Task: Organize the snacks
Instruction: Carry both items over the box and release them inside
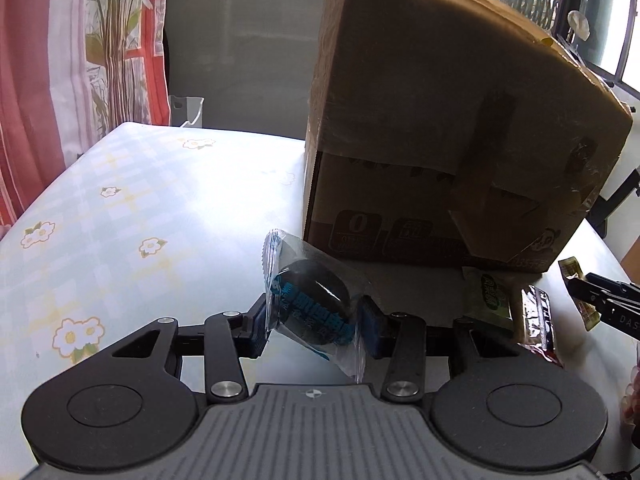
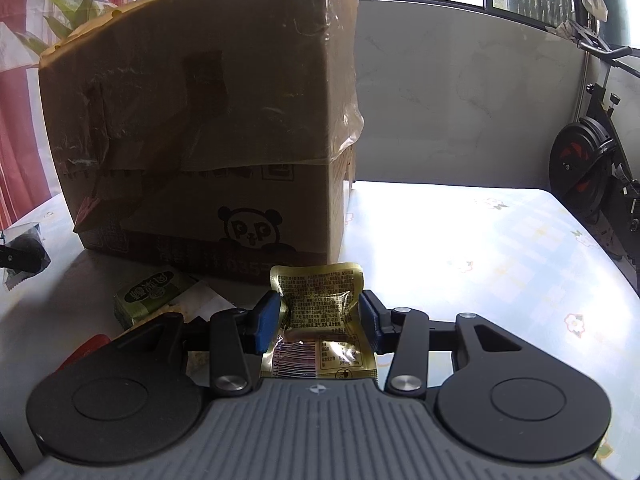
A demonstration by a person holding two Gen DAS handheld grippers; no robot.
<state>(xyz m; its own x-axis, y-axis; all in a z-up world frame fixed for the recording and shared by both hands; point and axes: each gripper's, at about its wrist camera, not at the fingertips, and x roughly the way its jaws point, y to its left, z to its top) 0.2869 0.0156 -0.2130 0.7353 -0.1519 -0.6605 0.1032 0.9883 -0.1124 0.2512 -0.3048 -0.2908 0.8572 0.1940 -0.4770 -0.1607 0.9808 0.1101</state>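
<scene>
I have my left tongs (image 1: 312,322) clamped on a dark snack in clear wrap (image 1: 310,300) and my right tongs (image 2: 320,320) on a gold packet (image 2: 320,312), both off the desk (image 1: 140,208) at 6 o'clock of the cardboard box (image 1: 440,140), while green (image 2: 148,292) and red (image 1: 536,320) packets wait.

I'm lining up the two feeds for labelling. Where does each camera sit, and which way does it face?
Left wrist: sits on the left tool, looking along the table at the box; its fingers pinch a clear snack pack.
Right wrist: sits on the right tool, facing the same box from its other side; its fingers pinch a gold packet.
Shared: box, green packet, each other's tool.
</scene>
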